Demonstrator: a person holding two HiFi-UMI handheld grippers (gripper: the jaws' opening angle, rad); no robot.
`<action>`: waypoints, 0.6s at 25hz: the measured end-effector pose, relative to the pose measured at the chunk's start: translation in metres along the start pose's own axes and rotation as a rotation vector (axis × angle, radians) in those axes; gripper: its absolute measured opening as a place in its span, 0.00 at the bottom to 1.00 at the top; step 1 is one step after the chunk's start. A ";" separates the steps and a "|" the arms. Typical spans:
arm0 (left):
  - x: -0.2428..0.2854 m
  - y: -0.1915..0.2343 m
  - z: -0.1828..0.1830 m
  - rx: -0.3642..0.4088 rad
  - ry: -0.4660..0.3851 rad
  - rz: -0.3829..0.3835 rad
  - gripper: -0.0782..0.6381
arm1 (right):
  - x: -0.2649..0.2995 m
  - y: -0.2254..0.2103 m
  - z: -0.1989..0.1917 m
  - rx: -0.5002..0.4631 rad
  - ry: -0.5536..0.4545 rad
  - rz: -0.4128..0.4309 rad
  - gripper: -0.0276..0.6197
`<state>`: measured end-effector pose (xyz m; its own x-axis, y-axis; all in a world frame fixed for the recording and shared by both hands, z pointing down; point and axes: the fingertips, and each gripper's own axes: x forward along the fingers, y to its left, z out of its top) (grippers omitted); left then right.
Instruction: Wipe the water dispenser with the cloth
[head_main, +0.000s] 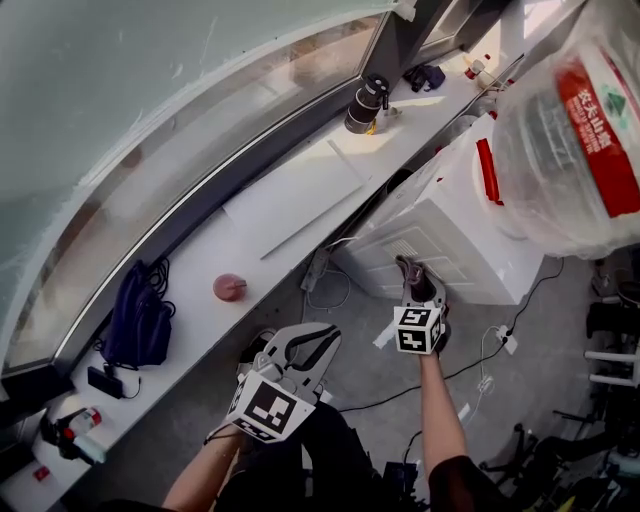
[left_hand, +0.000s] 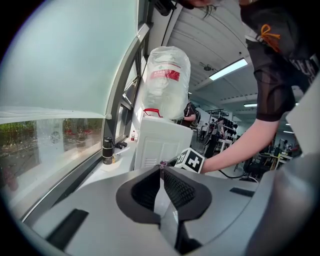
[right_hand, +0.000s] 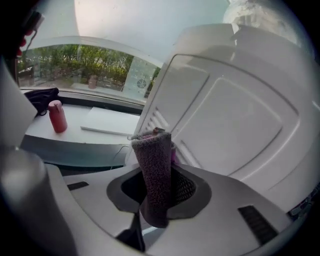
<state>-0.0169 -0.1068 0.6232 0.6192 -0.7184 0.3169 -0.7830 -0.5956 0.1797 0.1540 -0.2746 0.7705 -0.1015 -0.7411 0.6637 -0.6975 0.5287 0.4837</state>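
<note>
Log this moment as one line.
right gripper: shut on cloth, at water dispenser vented panel | left gripper: shut, empty, clear of dispenser

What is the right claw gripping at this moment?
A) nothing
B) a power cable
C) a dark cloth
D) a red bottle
C: the right gripper view shows the right claw shut on the dark cloth, which stands up in front of the water dispenser's white panel.
</note>
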 end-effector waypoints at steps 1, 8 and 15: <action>0.002 0.002 -0.003 -0.002 0.002 0.002 0.15 | 0.007 0.005 -0.006 0.000 0.014 0.004 0.20; 0.014 0.020 -0.031 -0.013 0.031 0.016 0.15 | 0.054 0.035 -0.048 0.045 0.105 0.029 0.20; 0.013 0.033 -0.044 -0.018 0.039 0.030 0.15 | 0.103 0.070 -0.100 0.094 0.295 0.084 0.20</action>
<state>-0.0375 -0.1195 0.6743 0.5929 -0.7210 0.3586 -0.8023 -0.5672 0.1862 0.1654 -0.2723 0.9294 0.0388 -0.5373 0.8425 -0.7594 0.5322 0.3743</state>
